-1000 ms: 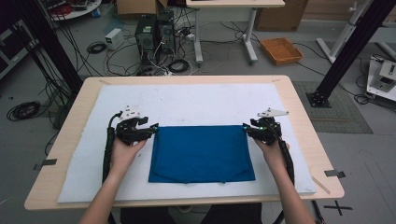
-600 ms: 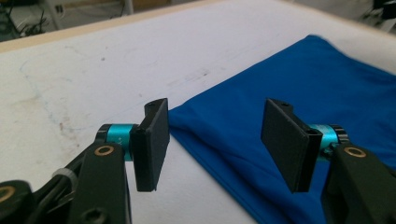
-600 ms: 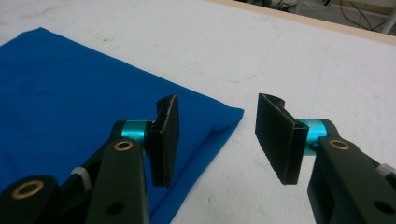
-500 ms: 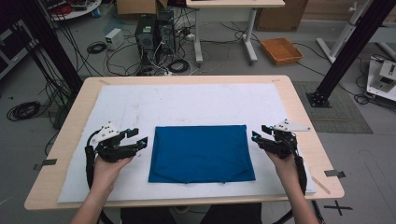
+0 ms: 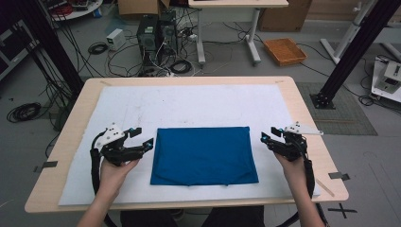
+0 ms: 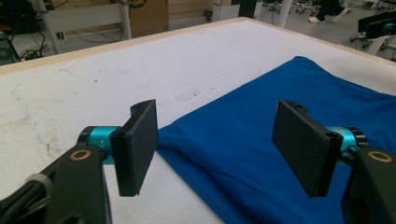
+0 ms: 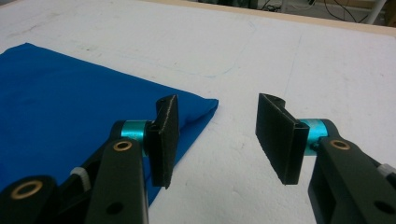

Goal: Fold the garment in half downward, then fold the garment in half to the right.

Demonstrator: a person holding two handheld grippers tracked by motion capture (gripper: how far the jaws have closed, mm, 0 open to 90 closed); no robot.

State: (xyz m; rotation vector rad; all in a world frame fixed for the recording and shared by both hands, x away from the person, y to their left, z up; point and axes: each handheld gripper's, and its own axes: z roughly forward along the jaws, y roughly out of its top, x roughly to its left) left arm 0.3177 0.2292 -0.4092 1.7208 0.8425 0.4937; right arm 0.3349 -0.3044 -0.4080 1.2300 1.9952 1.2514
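Two grippers in play, one at each short side of a single blue cloth, folded into a neat rectangle and lying flat in the middle of the white mat, nearer the person's edge of the table. Left gripper just beside the cloth's left edge, jaws spread wide, nothing between them; seen from its own camera, poised over that edge with blue fabric showing in the gap. Right gripper near the far right corner, jaws likewise wide apart and empty, a strip of bare mat between it and the fabric. Looks like the pause between folds: cloth squared up, both tools lined up level with its far corners, not yet touching. Next move, by the look of it, a pinch on each side. Calls for dropping the lower jaw down to the mat, sliding it under the edge, and closing on every layer at once rather than the top one alone. Calls too for both sides lifting together, or the rectangle skews. Right side with a little more ground to cover first. Now the tally: one cloth, one mat, one table, two grippers, two hands, four black jaws, and one orange tray on the floor beyond.
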